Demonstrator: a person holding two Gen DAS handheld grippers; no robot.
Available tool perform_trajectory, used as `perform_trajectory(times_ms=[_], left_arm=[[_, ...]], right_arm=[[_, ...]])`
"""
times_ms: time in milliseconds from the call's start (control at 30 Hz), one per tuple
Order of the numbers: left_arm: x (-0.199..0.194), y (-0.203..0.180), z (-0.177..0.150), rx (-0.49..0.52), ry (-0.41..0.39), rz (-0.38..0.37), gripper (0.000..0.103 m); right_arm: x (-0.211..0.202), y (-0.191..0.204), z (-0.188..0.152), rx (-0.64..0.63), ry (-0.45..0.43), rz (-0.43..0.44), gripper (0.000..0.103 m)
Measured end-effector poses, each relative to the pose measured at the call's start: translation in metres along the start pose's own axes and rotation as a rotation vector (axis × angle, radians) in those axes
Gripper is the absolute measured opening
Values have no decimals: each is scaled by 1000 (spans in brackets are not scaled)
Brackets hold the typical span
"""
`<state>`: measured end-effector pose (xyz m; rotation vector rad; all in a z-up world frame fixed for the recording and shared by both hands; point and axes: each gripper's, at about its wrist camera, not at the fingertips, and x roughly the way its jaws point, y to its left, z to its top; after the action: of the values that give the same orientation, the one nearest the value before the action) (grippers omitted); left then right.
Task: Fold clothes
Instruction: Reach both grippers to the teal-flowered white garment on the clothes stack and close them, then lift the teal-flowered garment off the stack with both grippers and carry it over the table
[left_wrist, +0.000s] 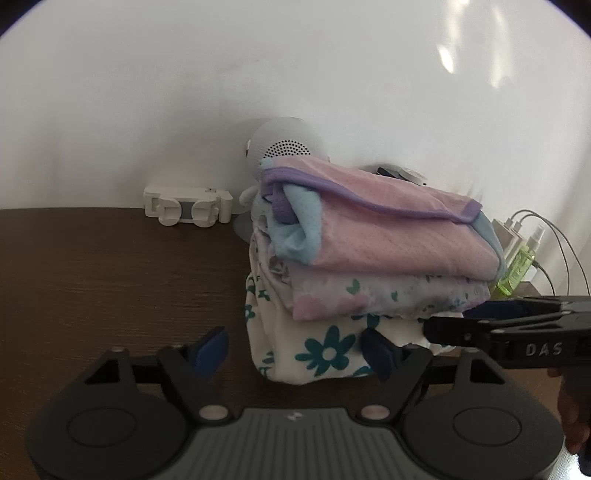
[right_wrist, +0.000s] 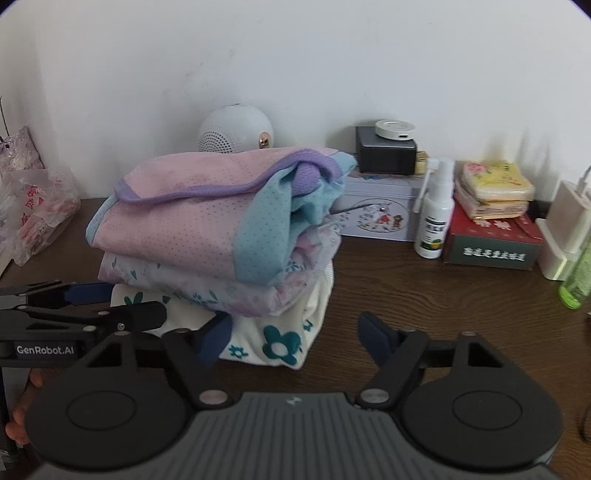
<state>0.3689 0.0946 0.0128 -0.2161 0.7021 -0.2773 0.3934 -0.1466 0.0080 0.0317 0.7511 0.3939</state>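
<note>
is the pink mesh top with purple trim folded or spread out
Folded: the pink mesh top with purple trim lies doubled over, compact, on top of the stack of folded clothes.

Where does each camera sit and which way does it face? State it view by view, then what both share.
Left wrist: on the left gripper, low over the table, facing the stack of folded clothes and wall; right gripper enters from the right.
Right wrist: on the right gripper, facing the same stack from its other side; left gripper enters left.
Shared: stack, white round speaker.
</note>
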Motion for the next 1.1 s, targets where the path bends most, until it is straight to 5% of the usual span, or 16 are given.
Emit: perform_trajectory(times_ms=[33,100,200,300,533,833,967,1100], left_arm=[[1,1,0,-16,4,-15,46],[1,0,1,-44,8,-29,35],[-21,-3,17,-107,-11,-52,23],[-78,-11,55,-171,-120,-123,19],[-205,-61,85,-155,-272,-142,18],[-362,-136,26,38,-323,-196,19],[-355,-158,-23,97,-258,-157,26],[-273,-152,-96,101,-42,-53,52]], right_arm=[[2,1,0,12,-13,36,36],[3,0,3,66,-16,81,16],[-23,0,20,132,-43,140,9],[-84,1,50,204,-144,250,5],[-204,35,86,152,-232,288,4],[-366,58,-11,147,-327,425,4],[-379,53,-50,152,-295,348,6],[-310,41,-114,140,-113,107,44]])
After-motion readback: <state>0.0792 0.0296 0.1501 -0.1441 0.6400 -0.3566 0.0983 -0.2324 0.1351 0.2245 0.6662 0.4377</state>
